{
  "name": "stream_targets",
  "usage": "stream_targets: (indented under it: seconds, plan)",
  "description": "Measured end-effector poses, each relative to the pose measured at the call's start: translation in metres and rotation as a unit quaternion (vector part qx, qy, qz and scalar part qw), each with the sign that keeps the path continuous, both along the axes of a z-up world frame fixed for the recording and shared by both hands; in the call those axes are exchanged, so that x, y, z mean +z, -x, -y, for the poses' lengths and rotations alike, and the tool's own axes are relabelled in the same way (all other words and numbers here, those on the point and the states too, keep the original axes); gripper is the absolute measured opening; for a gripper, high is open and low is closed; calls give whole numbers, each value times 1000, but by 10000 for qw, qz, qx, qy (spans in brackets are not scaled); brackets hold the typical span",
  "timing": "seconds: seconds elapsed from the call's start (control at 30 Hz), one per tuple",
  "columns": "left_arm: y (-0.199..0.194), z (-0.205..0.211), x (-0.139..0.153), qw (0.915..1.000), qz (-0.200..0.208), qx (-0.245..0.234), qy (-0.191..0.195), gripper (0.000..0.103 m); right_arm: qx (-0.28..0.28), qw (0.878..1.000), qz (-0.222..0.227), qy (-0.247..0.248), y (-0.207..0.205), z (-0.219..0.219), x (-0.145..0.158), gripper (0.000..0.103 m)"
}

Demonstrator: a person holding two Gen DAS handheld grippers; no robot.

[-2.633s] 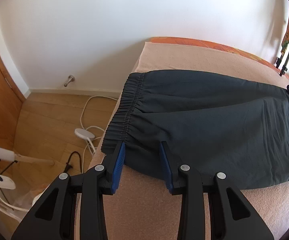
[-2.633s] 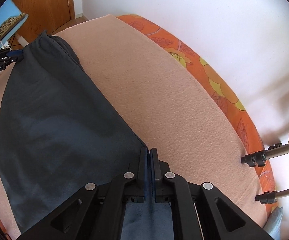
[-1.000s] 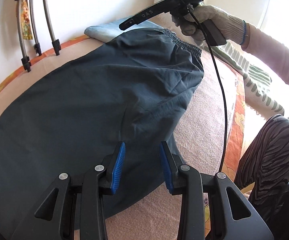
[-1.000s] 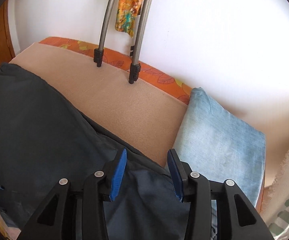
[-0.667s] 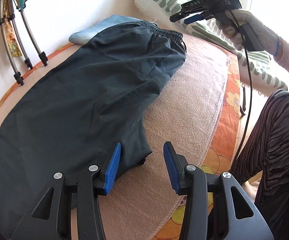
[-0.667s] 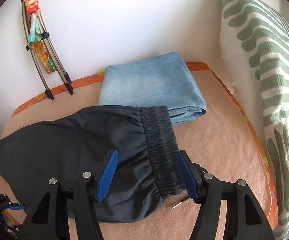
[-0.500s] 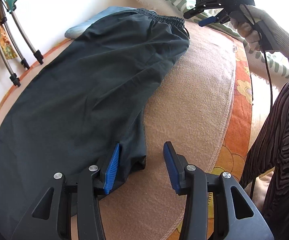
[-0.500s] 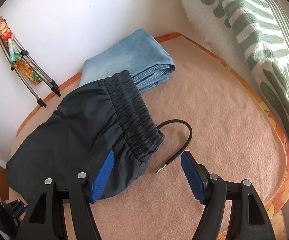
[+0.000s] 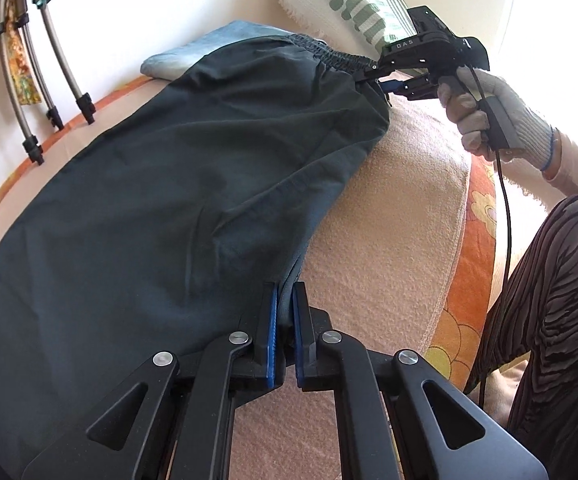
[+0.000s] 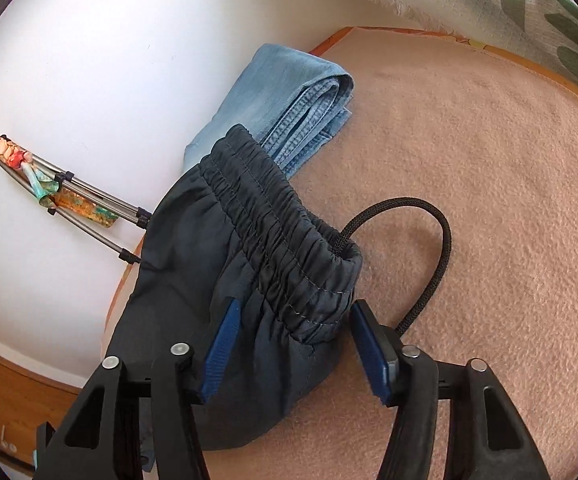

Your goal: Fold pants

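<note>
Pants [image 9: 161, 200] hem pinched in left claw [image 9: 284, 308]; waistband between closing right claw [image 10: 293, 322] (not gripped).

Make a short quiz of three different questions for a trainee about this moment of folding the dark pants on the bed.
1. True or false: the left gripper is shut on the edge of the pants.
2. Which part of the pants lies between the jaws of the right gripper? A) a leg hem B) the elastic waistband C) a pocket
3. Fill in: under the far end of the waistband lie folded light blue ____.

Key:
1. True; dark cloth is pinched between the blue pads.
2. B; the jaws have just been closing around it, with a gap still at the right pad.
3. jeans
</note>
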State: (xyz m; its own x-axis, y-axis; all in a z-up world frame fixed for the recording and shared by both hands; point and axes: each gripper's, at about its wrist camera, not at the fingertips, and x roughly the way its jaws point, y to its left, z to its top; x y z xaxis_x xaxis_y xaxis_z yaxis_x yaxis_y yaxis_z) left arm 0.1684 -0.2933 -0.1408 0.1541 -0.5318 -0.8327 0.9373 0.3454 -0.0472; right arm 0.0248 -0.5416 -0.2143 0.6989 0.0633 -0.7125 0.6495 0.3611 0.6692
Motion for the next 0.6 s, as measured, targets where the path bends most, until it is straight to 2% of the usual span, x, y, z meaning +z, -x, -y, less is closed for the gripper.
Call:
stream_targets:
  seconds: [0.07,0.17,0.23,0.27,0.33,0.4,0.47,0.5,0.6]
  plan:
    - [5,-2,3,9999,-7,-147,6,5,-40,9999,121,34,-2,1,12,23]
    - [11,-8,6,9994,-85,-321,48,4,78,9978,225,626,-4,0,65,19]
    - [9,-9,3,9991,-263,-311,83,4,198,9952,42,962,-13,-1,94,19]
    - [9,-9,2,9992,-282,-281,103,4,303,9923,-213,1182,-21,-5,101,19]
    - [7,-9,-3,9991,-360,-215,110,4,575,9820,-800,1614,-40,-15,102,19]
    - [6,-11,-7,9991,-386,-109,106,4,725,9747,-1196,1746,-48,-21,91,20]
    - [6,-14,-5,9992,-380,-47,130,8,799,9713,-1417,1733,-51,-24,81,24]
    - [7,-17,-3,9995,-299,-5,130,13,844,9708,-1456,1710,-49,-24,78,30]
    - [3,-30,7,9993,-253,133,225,21,781,9652,-1604,1911,-41,-25,81,40]
